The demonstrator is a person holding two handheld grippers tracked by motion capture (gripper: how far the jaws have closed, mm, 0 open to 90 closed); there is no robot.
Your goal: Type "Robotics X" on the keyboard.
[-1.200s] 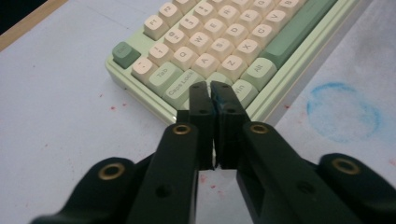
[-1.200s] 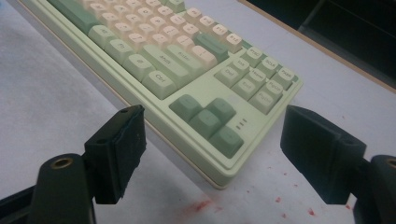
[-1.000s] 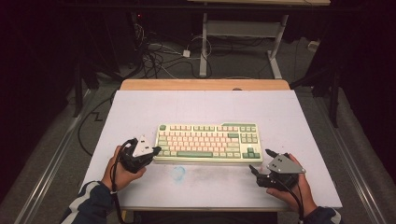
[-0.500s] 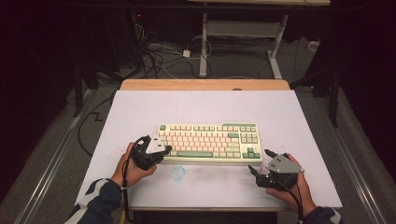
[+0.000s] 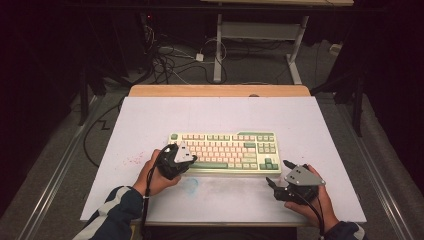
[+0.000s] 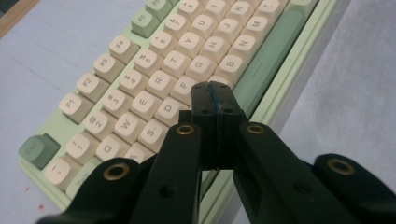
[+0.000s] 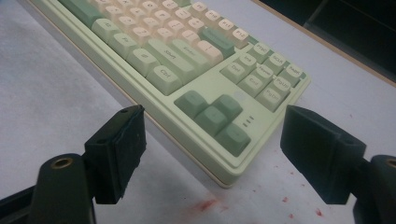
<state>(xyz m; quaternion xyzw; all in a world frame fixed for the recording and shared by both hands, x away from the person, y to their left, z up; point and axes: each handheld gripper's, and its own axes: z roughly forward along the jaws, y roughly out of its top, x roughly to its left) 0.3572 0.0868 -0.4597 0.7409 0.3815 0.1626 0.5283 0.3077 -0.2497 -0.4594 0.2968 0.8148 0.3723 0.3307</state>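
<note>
With jaws pressed together, left gripper (image 6: 215,100) is hovering over pale-green plastic keyboard (image 5: 224,151)'s letter keys, prob. abt to press one; right gripper (image 7: 212,154), jaws spread, is waiting nr its arrow keys (image 7: 215,117).

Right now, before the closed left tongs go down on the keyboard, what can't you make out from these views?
- Key under the left tongs: in the left gripper view their closed tips cover it, beside the long green space bar.
- Contact with the pale green and cream keyboard: high view, too small to tell.
- Keyboard's left half: cut off by the top edge of the right gripper view, past the open right tongs.
- Legends: high view, too small.
</note>
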